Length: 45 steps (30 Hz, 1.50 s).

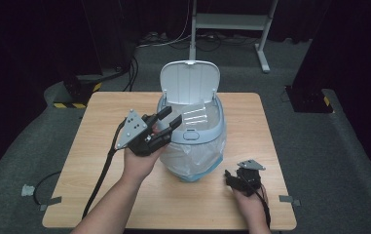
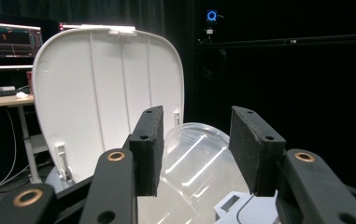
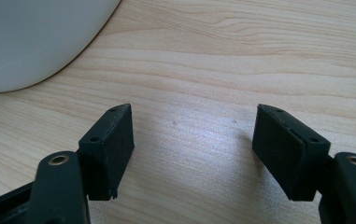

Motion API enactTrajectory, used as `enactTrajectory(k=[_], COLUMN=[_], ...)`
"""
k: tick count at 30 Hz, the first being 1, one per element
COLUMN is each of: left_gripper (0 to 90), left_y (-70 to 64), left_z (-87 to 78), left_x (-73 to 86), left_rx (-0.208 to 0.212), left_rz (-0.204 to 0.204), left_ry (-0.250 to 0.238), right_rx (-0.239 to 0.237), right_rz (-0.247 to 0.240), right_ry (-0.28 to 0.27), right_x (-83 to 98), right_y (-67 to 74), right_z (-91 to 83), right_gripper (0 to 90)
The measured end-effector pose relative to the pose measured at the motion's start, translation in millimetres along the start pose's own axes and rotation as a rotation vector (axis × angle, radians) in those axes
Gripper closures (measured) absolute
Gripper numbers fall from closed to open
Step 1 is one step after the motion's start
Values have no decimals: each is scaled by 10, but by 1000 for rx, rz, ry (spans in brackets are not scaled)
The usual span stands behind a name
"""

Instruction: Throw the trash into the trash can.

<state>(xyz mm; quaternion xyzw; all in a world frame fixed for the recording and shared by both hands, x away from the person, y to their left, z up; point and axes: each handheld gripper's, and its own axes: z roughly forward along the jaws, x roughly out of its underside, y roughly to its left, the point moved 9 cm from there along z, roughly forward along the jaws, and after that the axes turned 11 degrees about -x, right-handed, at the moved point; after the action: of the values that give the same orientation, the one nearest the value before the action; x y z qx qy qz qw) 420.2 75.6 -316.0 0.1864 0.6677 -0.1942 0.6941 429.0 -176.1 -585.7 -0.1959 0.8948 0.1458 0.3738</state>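
Note:
A pale blue bin (image 1: 191, 134) with a clear liner bag stands mid-table, its white lid (image 1: 189, 80) tilted up and back. A clear plastic container (image 1: 195, 116) lies in the bin's mouth. My left gripper (image 1: 166, 118) hovers at the bin's near-left rim, jaws apart. In the left gripper view the container (image 2: 199, 163) sits beyond the left gripper (image 2: 196, 135), untouched by the pads, with the lid (image 2: 105, 93) behind. My right gripper (image 1: 231, 178) rests low on the table to the bin's right. It stands open (image 3: 192, 140) over bare wood, the bin's side (image 3: 31, 37) at its upper left.
The wooden table (image 1: 124, 105) has free room left and right of the bin. Beyond its far edge are a white metal stand (image 1: 231, 22), floor cables (image 1: 133, 68) and black bases with yellow-black tape (image 1: 73, 92). Lit monitors (image 2: 7, 42) glow in the background.

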Motion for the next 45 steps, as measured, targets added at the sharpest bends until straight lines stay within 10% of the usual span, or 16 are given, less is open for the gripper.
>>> enactTrajectory(k=[18, 28, 45], left_gripper=[490, 439, 579], left_y=[47, 350, 856], left_z=[-20, -289, -578], left_x=[70, 252, 1004], left_rx=[-28, -94, -150], left_rz=[39, 56, 25], left_ry=[28, 56, 205], right_rx=[0, 1, 25], right_rz=[0, -16, -58], right_ry=[0, -4, -81], right_x=[0, 0, -114], right_y=[0, 15, 112], right_z=[0, -12, -144], right_gripper=[294, 356, 556])
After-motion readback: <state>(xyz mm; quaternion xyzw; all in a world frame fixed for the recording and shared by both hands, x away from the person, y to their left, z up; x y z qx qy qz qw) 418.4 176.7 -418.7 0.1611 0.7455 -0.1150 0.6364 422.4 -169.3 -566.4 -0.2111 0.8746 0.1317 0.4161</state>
